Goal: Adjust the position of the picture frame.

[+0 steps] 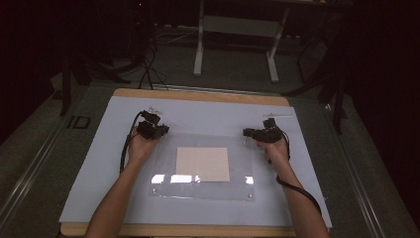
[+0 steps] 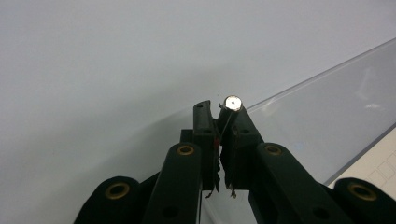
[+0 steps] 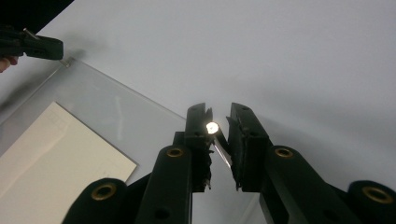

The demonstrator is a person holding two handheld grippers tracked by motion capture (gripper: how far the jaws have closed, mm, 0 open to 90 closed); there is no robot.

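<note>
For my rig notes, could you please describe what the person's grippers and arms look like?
Both the left gripper and the right gripper are black, each with two flat-sided jaws on linkage arms with brass-coloured pivot rings. A black cable trails from each. The forearms are bare, with no sleeves or gloves.

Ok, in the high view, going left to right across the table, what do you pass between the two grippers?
Left gripper, shut on the near-left corner stud of the clear acrylic sheet → cream paper sheet under the acrylic → right gripper, jaws slightly apart around the far-right corner stud.
</note>
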